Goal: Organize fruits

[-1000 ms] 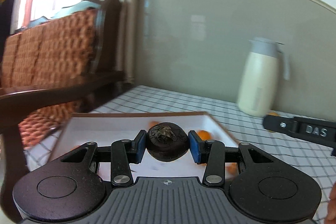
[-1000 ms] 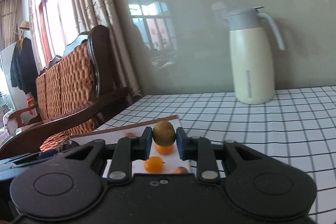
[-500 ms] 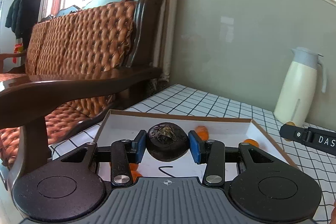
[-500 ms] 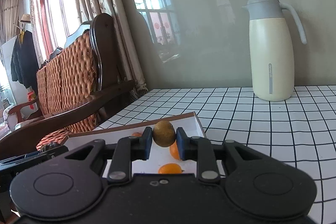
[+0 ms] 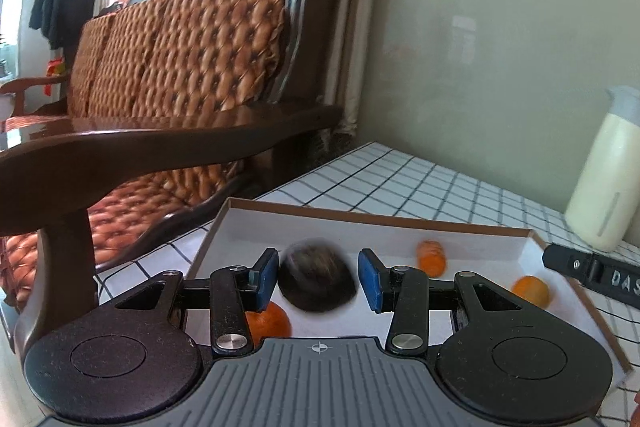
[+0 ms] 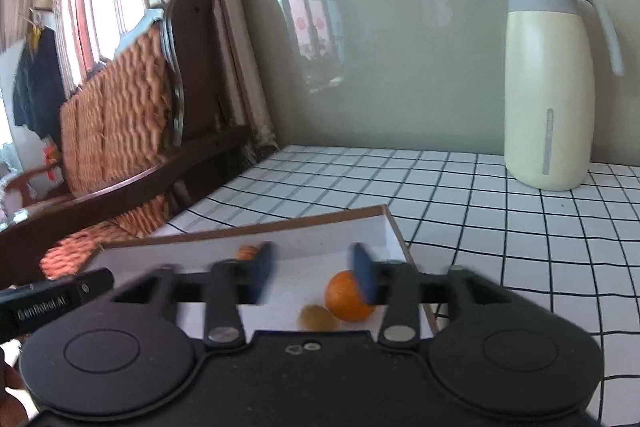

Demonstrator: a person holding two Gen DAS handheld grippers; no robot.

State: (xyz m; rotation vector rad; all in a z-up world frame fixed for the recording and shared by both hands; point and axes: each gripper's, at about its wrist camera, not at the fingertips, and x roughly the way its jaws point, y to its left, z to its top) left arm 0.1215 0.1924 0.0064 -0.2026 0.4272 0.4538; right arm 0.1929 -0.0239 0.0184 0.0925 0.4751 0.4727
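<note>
My left gripper (image 5: 318,281) stands spread, its blue pads (image 5: 267,279) clear of the blurred dark fruit (image 5: 317,285) between them, over the white tray (image 5: 360,227). An orange (image 5: 268,321) lies at 7 o'clock of the dark fruit, two more at 2 (image 5: 431,257) and 3 o'clock (image 5: 531,291). My right gripper (image 6: 313,275) is spread too, nothing between its pads; a brown fruit (image 6: 318,317) sits in the tray (image 6: 332,229) at 6 o'clock, touching an orange (image 6: 346,297). A jug (image 6: 546,83) stands at 2 o'clock on the checked cloth (image 6: 500,211)
</note>
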